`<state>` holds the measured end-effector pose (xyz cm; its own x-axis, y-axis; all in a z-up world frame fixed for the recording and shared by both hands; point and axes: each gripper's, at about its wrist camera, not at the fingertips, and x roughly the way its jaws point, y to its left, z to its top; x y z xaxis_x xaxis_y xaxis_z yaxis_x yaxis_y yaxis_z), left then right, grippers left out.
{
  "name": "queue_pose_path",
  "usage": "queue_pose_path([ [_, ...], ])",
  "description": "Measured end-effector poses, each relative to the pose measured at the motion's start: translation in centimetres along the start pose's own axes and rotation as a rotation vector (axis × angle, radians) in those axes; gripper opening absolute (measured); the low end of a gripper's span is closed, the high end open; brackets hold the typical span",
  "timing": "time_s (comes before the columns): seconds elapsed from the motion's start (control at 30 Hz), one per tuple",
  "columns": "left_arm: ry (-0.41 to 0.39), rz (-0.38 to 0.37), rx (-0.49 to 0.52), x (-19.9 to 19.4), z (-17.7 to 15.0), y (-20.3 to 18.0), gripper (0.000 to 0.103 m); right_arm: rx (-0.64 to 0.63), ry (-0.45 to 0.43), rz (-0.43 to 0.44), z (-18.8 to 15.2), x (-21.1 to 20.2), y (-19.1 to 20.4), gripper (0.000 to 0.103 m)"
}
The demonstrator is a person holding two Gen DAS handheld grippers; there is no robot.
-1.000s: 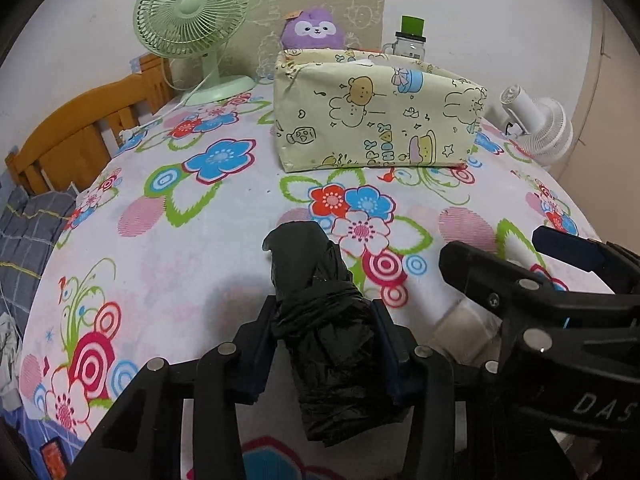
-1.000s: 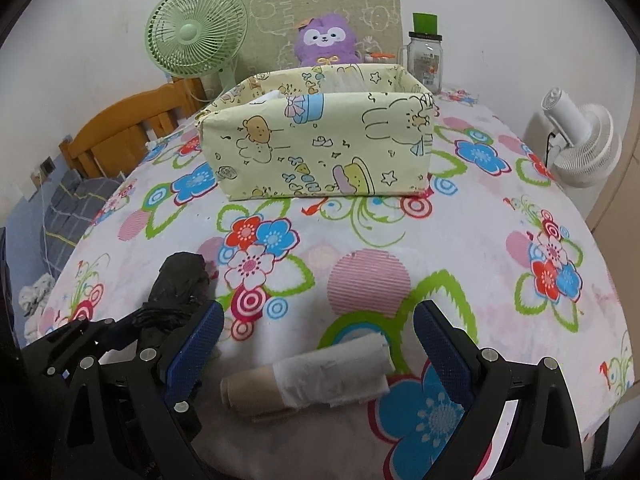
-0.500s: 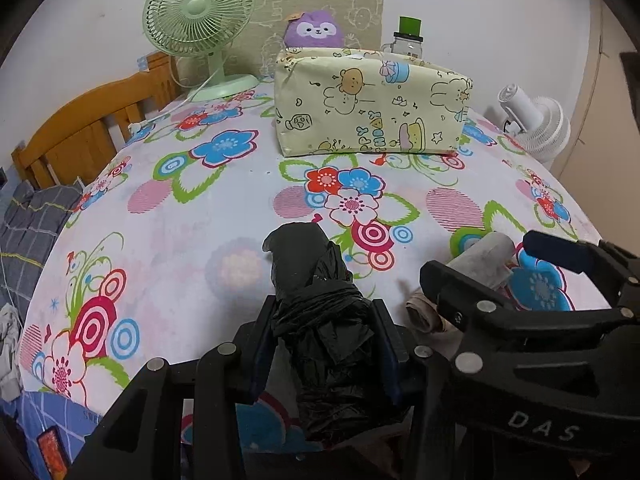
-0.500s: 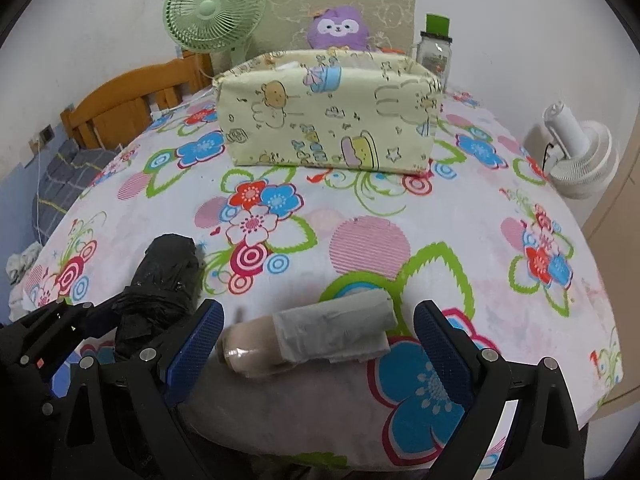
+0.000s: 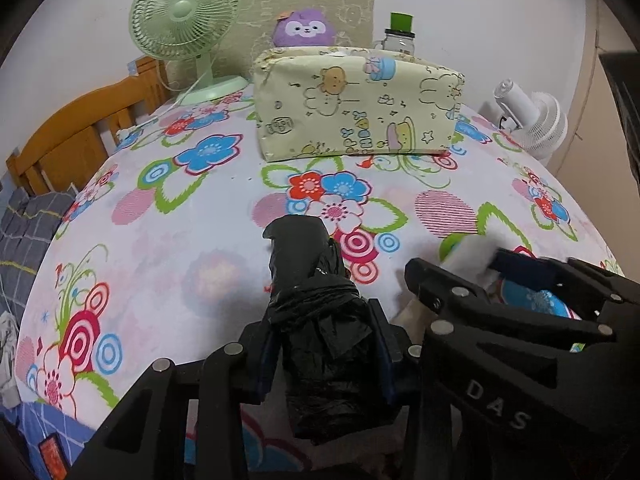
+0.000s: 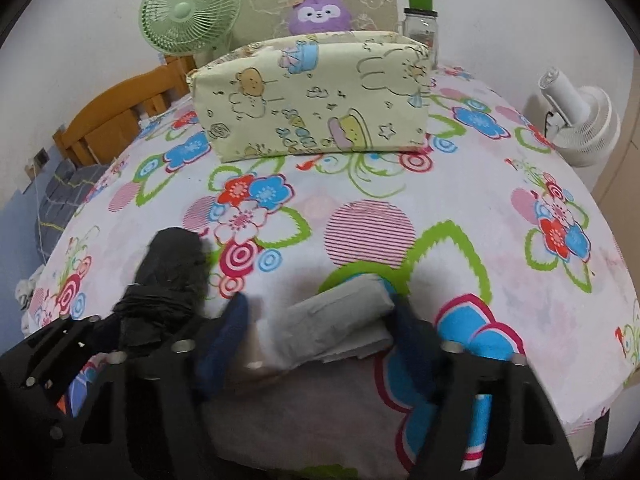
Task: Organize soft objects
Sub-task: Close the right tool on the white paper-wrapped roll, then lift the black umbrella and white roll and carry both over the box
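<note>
At upper left we see a green fan (image 5: pixel 185 24). Lower centre, our left gripper (image 5: pixel 324 354) clamps a black bag roll (image 5: pixel 316 312). Our right gripper (image 6: pixel 320 328) has just been closing around the grey roll (image 6: pixel 340 320); contact is blurred. The fabric basket (image 6: pixel 312 96) sits beyond, unobstructed.

- I am holding my left claw (image 5: pixel 324 344) angled down toward the table, its jaws pinched tight on the black roll (image 5: pixel 316 312), which is sticking out ahead of my fingertips.
- I am keeping my right claw (image 6: pixel 320 320) just beside the left one, tilted down the same way.
- My right jaws have just been closing, and the grey roll (image 6: pixel 340 320) is lying crosswise between them; the blurred blue pads (image 6: pixel 228 336) are sitting right at its two ends.
</note>
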<state>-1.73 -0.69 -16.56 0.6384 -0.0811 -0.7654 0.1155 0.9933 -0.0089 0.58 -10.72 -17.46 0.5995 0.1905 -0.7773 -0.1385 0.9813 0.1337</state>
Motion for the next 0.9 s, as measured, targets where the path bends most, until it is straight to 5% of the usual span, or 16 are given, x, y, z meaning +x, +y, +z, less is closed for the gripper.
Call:
queue_pose_path([
  [0.03, 0.003, -0.004, 0.006, 0.1, 0.2, -0.1, 0.039, -0.002, -0.002, 0.008, 0.1, 0.1, 0.1, 0.051],
  [0.3, 0.005, -0.025, 0.011, 1.2, 1.6, -0.7, 0.039, -0.012, -0.029, -0.004, 1.3, 0.6, -0.2, 0.033],
  [0.9, -0.05, -0.031, -0.008, 1.1, 6.2, -0.2, 0.039, 0.02, -0.088, -0.012, 5.9, 0.2, -0.8, 0.031],
])
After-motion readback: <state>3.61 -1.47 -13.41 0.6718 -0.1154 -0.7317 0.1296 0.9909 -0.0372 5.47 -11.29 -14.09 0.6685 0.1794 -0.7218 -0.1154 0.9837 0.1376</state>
